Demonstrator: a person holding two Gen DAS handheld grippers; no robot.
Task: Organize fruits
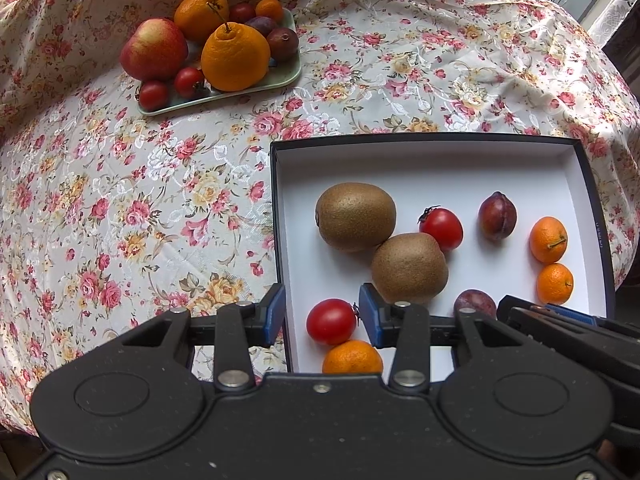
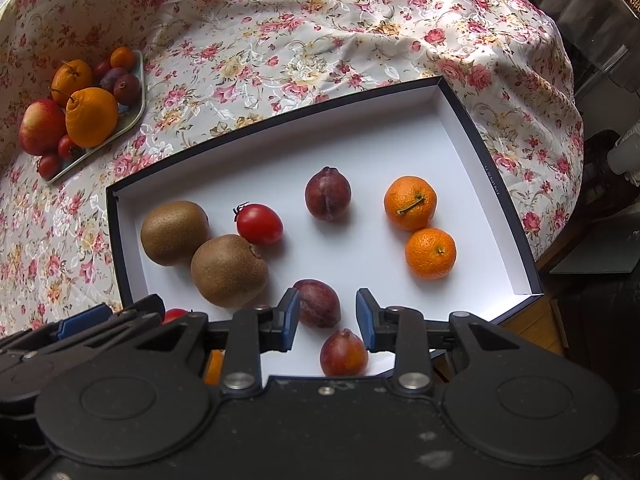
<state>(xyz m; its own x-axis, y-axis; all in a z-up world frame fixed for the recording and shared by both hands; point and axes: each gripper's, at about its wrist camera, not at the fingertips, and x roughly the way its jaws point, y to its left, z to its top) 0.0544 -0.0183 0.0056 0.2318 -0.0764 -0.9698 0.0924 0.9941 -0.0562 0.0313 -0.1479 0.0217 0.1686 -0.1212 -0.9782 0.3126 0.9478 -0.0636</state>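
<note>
A dark-rimmed white box [image 1: 420,160] [image 2: 280,140] holds two kiwis [image 1: 355,216], two tomatoes, three plums and three mandarins [image 1: 548,239]. My left gripper [image 1: 323,316] points down over the box's near left corner. It is open, and a red tomato [image 1: 330,320] lies on the floor between its blue pads, with a gap on the left side. My right gripper [image 2: 328,316] hangs open over the near edge. One plum [image 2: 318,304] lies by its left finger and another plum [image 2: 343,352] lies below the gap, untouched.
A pale green tray [image 1: 280,76] [image 2: 136,116] at the far left carries an apple [image 1: 154,48], two big oranges, tomatoes, plums and a small mandarin. A floral cloth [image 1: 140,200] covers the round table. Its edge drops away on the right, close to the box.
</note>
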